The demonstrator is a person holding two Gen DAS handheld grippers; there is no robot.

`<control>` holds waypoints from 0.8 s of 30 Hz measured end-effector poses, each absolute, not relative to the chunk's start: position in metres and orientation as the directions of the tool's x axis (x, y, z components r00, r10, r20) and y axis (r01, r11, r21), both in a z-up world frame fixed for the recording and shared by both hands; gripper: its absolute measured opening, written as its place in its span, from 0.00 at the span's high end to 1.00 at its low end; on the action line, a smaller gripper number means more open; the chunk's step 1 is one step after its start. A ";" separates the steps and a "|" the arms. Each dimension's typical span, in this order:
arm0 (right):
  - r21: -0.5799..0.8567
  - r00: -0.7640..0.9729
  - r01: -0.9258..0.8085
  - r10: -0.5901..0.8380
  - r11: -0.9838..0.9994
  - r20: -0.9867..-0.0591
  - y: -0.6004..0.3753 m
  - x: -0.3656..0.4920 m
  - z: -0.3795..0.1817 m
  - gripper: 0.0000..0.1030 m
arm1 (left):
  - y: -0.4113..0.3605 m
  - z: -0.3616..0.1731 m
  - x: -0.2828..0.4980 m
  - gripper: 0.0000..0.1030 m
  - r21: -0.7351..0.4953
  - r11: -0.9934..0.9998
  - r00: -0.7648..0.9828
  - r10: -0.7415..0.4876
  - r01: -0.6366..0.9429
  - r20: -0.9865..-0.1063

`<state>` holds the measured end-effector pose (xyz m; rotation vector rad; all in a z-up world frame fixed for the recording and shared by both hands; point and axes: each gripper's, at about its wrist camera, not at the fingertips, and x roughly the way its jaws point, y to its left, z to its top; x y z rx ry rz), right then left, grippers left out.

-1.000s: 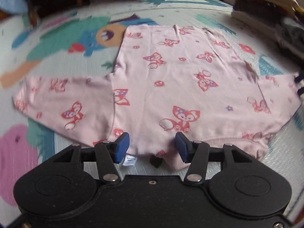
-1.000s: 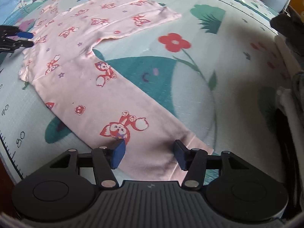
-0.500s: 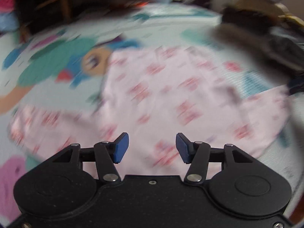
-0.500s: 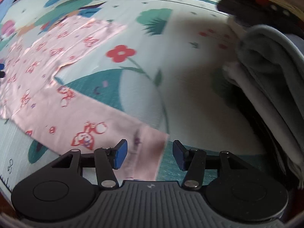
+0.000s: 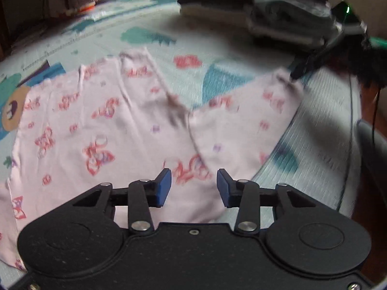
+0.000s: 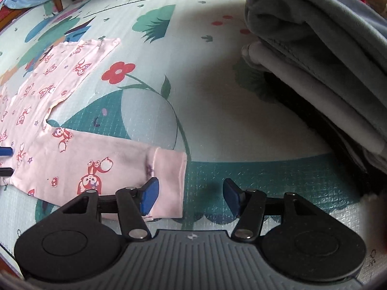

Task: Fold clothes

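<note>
**Pink long-sleeved top, spread flat on play mat; both grippers spread, holding nothing**

Item: pale pink long-sleeved cotton top with red fox print (image 5: 101,130) (image 6: 60,101), lying flat and unfolded on a pale green foam play mat printed with cartoon flowers and hills (image 6: 217,111) (image 5: 241,55). The left wrist view is motion-blurred.

Sleeve: one sleeve extends toward the right gripper; its plain pink cuff (image 6: 169,181) lies flat, cut edge square.

Surroundings: open mat runs beyond the cuff and past the red flower print (image 6: 118,72). A stack of folded grey and white fabrics (image 6: 326,67) (image 5: 290,21) borders the mat, well apart from the top.

Left gripper (image 5: 193,187): blue-padded fingers spread wide, above the top's body near the sleeve seam; contact with the cloth cannot be told.

Right gripper (image 6: 191,197): fingers spread wide; the near-side pad (image 6: 148,194) overlaps the cuff, the other (image 6: 231,197) is over bare mat.
</note>
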<state>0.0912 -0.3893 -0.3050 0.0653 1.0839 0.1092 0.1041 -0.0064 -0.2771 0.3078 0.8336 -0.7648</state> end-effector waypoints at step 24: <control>0.391 0.238 -0.221 0.438 0.894 -0.867 -0.294 0.313 -0.314 0.43 | -0.050 -0.299 0.038 0.87 0.457 0.365 0.574 -0.343 0.811 -0.744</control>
